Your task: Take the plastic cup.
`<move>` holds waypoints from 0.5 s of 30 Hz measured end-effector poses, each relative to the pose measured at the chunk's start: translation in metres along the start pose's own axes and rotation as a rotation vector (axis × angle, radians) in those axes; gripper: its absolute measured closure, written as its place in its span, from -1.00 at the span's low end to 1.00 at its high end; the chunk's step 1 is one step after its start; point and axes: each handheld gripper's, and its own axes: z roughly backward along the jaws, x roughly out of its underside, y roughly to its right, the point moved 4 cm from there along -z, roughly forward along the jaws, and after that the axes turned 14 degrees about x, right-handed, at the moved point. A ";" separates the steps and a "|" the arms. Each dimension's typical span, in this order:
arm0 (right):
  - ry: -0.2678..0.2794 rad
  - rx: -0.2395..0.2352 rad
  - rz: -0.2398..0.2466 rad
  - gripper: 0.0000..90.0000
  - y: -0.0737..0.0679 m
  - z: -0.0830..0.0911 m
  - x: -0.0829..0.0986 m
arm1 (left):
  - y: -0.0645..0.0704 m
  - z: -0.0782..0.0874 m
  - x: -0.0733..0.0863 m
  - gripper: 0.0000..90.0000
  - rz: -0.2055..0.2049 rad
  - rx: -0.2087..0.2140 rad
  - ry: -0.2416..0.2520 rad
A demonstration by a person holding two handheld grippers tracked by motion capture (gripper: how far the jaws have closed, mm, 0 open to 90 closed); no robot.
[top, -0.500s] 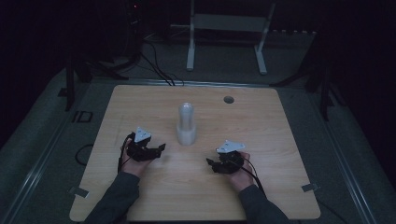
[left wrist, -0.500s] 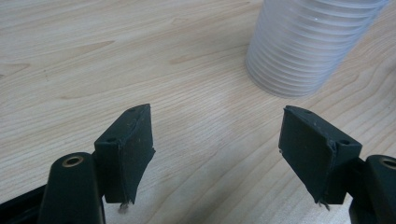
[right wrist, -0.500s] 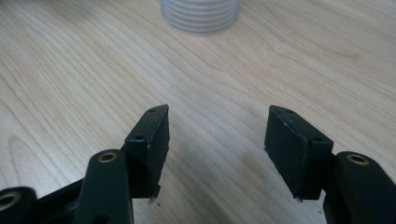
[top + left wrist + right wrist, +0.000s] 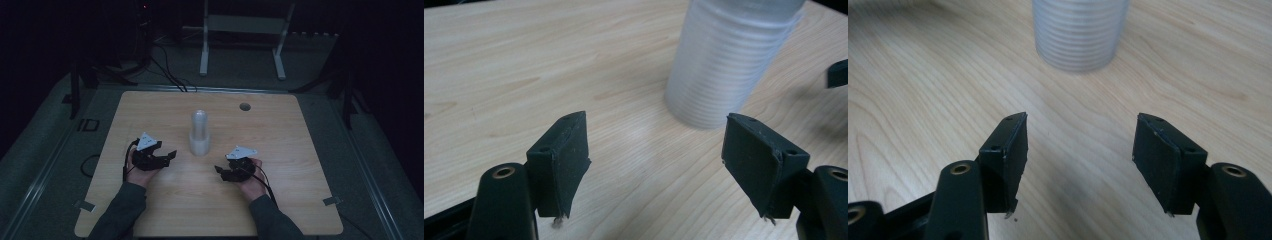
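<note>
A white ribbed stack of cups (image 4: 200,133) stands upright in the middle of the wooden table (image 4: 280,125). My left gripper (image 4: 167,155) rests low to its left, jaws open and pointed at the stack's base. In the left gripper view the stack of cups (image 4: 726,65) rises just beyond the open gripper (image 4: 654,150), nothing between the jaws. My right gripper (image 4: 222,172) sits to the stack's lower right, also open. In the right gripper view the stack of cups (image 4: 1079,32) stands a short way ahead of the empty gripper (image 4: 1079,145).
A round cable hole (image 4: 245,106) lies in the table's far right part. A white frame stand (image 4: 240,35) and cables sit on the dark floor behind the table. The other gripper's jaw tip (image 4: 838,72) shows at the right edge of the left gripper view.
Both grippers have barely shifted; the stack of cups stands where it was.
</note>
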 end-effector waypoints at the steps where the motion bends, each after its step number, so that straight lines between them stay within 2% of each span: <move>1: 0.000 0.000 0.000 -0.15 -0.001 -0.001 -0.001 | 0.001 0.001 -0.001 -0.41 -0.005 0.004 0.001; 4: -0.001 0.001 0.006 -0.15 -0.004 -0.005 -0.004 | 0.006 0.003 -0.005 -0.41 -0.023 0.020 0.005; 15: 0.014 0.010 0.009 -0.15 -0.003 -0.009 -0.019 | 0.015 0.006 -0.019 -0.41 -0.043 0.070 0.011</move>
